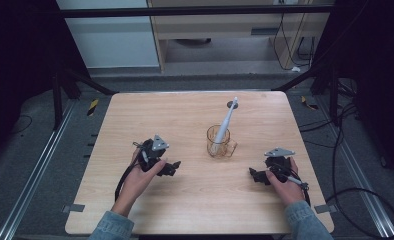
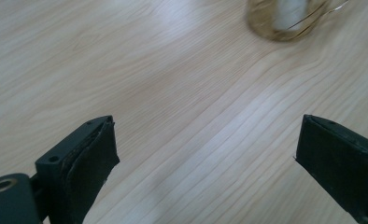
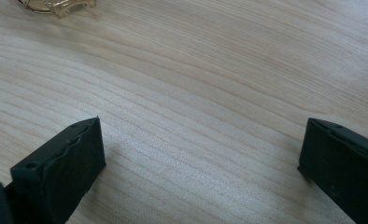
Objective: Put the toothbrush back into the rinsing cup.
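Toothbrush (image 1: 226, 123) and amber glass mug (image 1: 219, 142) are seen near the middle of the wooden table (image 1: 135, 120): the mug stands upright and the white brush leans in it, head down, its handle slanting up and away toward the far edge. From this arrangement the work is judged either finished or not yet started, since nothing is gripped and both tools lie well apart from the mug. The left gripper (image 1: 172, 167) is held low over the near left of the table, the right gripper (image 1: 255, 175) over the near right, and each points inward toward the mug. In the left gripper view the jaws are spread wide over bare wood grain, and the mug's blurred base (image 2: 285, 21) is caught at the top edge; the brush's upper part is not made out there. In the right gripper view the jaws are likewise parted and empty, and just a sliver of the mug's handle (image 3: 63, 6) is caught at the top left. The brush's full lean and the hands' positions are supplied by the high view alone.
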The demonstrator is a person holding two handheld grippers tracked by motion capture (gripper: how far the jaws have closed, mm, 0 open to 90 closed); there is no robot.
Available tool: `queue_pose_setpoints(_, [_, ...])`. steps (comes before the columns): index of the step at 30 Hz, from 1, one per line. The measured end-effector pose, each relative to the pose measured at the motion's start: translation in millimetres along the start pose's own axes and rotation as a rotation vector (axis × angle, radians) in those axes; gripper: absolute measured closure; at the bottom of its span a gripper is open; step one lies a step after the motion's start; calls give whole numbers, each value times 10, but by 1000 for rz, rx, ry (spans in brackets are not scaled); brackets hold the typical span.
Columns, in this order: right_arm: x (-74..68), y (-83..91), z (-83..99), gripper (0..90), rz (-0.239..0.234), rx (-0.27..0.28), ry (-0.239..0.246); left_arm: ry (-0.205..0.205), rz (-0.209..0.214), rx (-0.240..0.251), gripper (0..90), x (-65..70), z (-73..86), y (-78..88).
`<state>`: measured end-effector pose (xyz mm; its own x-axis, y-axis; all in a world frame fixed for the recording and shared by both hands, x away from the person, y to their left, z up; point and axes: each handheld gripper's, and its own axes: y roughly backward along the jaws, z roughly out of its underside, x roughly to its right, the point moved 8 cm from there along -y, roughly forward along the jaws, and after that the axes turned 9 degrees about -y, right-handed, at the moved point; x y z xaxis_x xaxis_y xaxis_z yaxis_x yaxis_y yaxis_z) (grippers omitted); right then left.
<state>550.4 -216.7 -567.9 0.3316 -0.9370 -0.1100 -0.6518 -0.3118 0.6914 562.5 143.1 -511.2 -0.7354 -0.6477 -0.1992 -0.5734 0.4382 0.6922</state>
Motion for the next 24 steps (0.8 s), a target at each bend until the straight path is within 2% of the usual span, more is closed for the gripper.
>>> queue_pose_setpoints(2, [-1,2,0,4,-1,-1,-2,23,-11,-21,47,-101,139,-1])
queue_pose_setpoints(5, [0,0,0,4,0,0,0,57,-65,-77,50,-295,388,0])
queue_pose_setpoints(7, [0,0,0,4,0,0,0,104,-81,-104,50,-425,551,3])
queue_pose_setpoints(9, [1,0,0,4,0,0,0,143,-115,-132,57,-556,704,20])
queue_pose_setpoints(12, [1,0,0,4,0,0,0,192,-151,-157,58,-722,878,60])
queue_pose_setpoints(14, [-2,1,0,4,-2,-1,-2,218,-177,-166,58,-813,966,82])
queue_pose_setpoints(16, [1,-1,0,4,0,0,0,246,-185,-155,47,-883,1020,99])
queue_pose_setpoints(21, [0,0,0,3,0,0,0,289,-175,-134,31,-965,1095,113])
queue_pose_setpoints(24, [0,-1,0,3,0,0,0,289,-170,-119,21,-977,1102,104])
